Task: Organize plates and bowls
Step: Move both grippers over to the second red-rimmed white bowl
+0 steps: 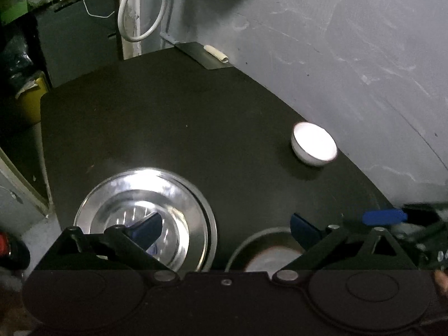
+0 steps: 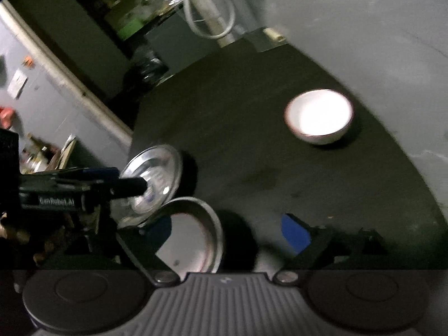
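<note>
A shiny steel plate [image 1: 145,218] lies on the dark table [image 1: 196,126] at the near left. A second plate [image 1: 268,249], grey-rimmed with a pale middle, lies to its right. A white bowl [image 1: 313,144] stands upright at the far right near the wall. My left gripper [image 1: 226,226] is open above the table, its left finger over the steel plate, its right finger over the second plate. In the right wrist view my right gripper [image 2: 226,232] is open over the grey-rimmed plate [image 2: 193,235], beside the steel plate [image 2: 154,173]. The white bowl [image 2: 319,116] stands farther off.
A grey wall [image 1: 350,42] runs along the table's right side. A white cable loop [image 1: 140,8] hangs at the far corner above a small metal sheet [image 1: 201,53]. A yellow bin [image 1: 30,100] and clutter stand off the table's left edge.
</note>
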The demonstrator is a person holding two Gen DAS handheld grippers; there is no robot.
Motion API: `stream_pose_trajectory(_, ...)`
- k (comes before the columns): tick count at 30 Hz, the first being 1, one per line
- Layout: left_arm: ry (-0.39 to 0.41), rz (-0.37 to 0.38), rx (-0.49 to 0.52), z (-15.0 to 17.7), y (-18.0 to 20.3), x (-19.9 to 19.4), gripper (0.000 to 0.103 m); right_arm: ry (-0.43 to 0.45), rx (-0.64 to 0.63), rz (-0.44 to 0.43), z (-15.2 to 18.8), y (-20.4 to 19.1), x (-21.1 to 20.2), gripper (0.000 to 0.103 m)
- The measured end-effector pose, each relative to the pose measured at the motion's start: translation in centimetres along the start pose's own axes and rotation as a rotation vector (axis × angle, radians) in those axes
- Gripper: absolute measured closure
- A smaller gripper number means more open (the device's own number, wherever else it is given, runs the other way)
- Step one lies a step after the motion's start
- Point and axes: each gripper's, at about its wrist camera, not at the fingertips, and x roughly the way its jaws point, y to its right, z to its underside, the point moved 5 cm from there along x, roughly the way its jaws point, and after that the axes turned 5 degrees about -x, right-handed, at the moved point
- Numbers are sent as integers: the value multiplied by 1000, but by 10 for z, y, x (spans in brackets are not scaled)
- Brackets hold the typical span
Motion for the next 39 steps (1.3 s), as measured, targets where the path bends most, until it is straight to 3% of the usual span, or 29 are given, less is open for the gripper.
stream_pose_trajectory(3, -14, -9, -20, -12, -1, 13, 1, 29, 49, 36, -1, 15, -2, 0)
stream_pose_trajectory(6, -24, -25, -9, -23, 1, 30, 1, 88, 106, 71, 0, 30, -4, 0)
stream_pose_trajectory(15, 0, 6, 190, -63, 47, 77, 1, 248, 192, 259, 0, 74, 0, 0)
stream_pose_trajectory(22, 2, 8, 321, -83, 86, 116, 1, 298, 240, 299, -5, 93, 15, 0)
stream_pose_trajectory(39, -58, 10, 362, -98, 109, 157, 1, 303, 236, 332, -30, 108, 43, 1)
